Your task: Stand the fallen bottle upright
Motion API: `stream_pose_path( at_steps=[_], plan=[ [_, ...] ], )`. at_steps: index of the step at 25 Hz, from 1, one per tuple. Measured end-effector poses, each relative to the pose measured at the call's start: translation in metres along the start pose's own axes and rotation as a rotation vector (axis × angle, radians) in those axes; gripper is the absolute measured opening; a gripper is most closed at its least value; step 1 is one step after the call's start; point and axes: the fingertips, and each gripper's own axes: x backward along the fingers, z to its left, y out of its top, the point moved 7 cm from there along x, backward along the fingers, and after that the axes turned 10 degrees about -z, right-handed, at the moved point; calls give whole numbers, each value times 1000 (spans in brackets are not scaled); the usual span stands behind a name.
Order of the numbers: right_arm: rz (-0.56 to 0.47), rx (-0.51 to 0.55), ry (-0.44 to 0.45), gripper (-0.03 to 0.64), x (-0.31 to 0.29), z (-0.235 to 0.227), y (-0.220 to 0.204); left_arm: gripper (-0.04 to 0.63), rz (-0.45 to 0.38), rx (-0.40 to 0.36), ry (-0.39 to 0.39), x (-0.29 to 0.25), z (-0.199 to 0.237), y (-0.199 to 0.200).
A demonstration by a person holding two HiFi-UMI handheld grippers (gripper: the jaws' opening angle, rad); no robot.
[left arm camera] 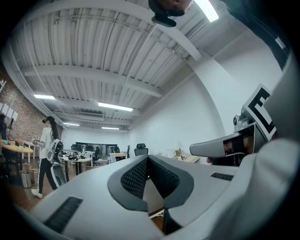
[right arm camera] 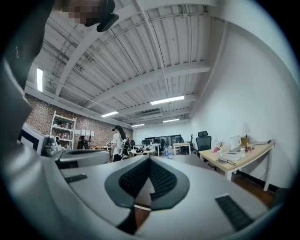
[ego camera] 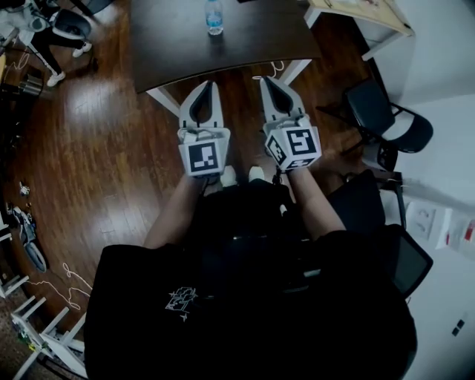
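A clear water bottle [ego camera: 214, 16] with a blue label stands upright on the dark table [ego camera: 223, 44] at the far side. It also shows small and distant as the bottle [left arm camera: 110, 159] in the left gripper view and the bottle [right arm camera: 169, 152] in the right gripper view. My left gripper [ego camera: 210, 83] and right gripper [ego camera: 266, 78] are held side by side over the wooden floor, short of the table's near edge, both pointing level at it. In each gripper's own view, the left gripper [left arm camera: 147, 158] and the right gripper [right arm camera: 150, 158], the jaw tips meet with nothing between them.
A black office chair [ego camera: 386, 119] stands to the right and a light wooden desk [ego camera: 371, 15] at the back right. Another person [left arm camera: 47, 154] in white walks at the left, far off. Cables [ego camera: 70, 286] lie on the floor at the lower left.
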Motion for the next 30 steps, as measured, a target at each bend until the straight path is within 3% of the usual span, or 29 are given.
stream_pose_path(
  at_steps=[8,20,30],
  plan=[
    [-6,-25,7,12,53,-3,0,-2,7,-16,-6,36,-48,10],
    [-8,-60,76,12,181,4,12,-2,41,-26,80,130,-139,37],
    [-28,-75,114,12,231,20,27,-2,26,-67,118,184,-165,62]
  ],
)
